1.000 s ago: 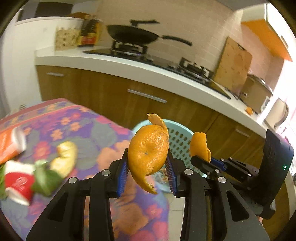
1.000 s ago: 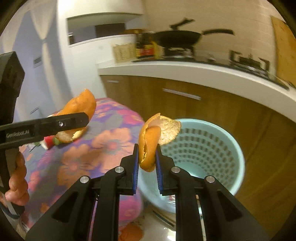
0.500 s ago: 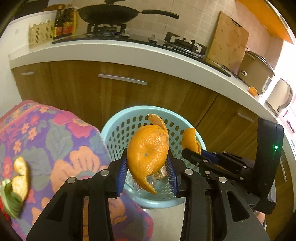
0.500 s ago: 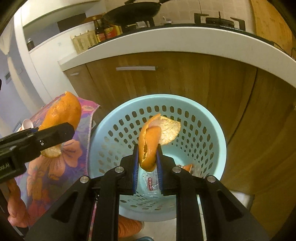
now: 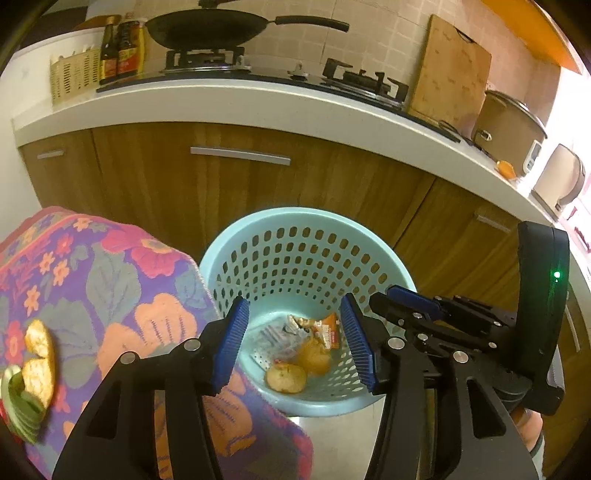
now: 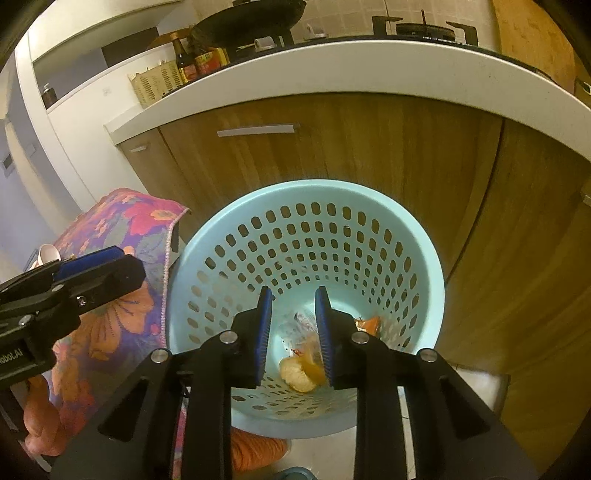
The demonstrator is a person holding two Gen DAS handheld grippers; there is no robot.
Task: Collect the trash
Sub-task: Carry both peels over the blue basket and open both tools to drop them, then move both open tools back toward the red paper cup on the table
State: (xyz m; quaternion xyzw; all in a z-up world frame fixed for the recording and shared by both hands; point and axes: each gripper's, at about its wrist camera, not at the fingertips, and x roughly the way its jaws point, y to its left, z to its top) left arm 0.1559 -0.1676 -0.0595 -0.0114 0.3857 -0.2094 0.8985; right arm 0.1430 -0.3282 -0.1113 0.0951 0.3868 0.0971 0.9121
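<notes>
A light blue perforated trash basket (image 5: 306, 221) (image 6: 229, 221) stands on the floor below both grippers. Orange peels (image 5: 286, 376) (image 6: 299, 374) and snack wrappers (image 5: 314, 328) lie at its bottom. My left gripper (image 5: 295, 341) hangs over the basket, its jaws opening with nothing between them. My right gripper (image 6: 292, 328) is also above the basket, jaws opening and empty; in the left wrist view it (image 5: 402, 297) reaches in from the right. On the floral tablecloth (image 5: 103, 295), more orange peel (image 5: 38, 362) lies beside green scraps (image 5: 22, 402).
Wooden kitchen cabinets (image 5: 240, 184) with a white countertop (image 5: 258, 107) stand right behind the basket. A wok (image 5: 210, 26), bottles (image 5: 118, 48), a cutting board (image 5: 450, 70) and a cooker pot (image 5: 506, 125) sit on it. A person's hand (image 6: 40, 428) holds the left gripper at lower left.
Both grippers swung from over the table to above the basket, then opened. Each orange peel dropped out of its jaws into the basket.
</notes>
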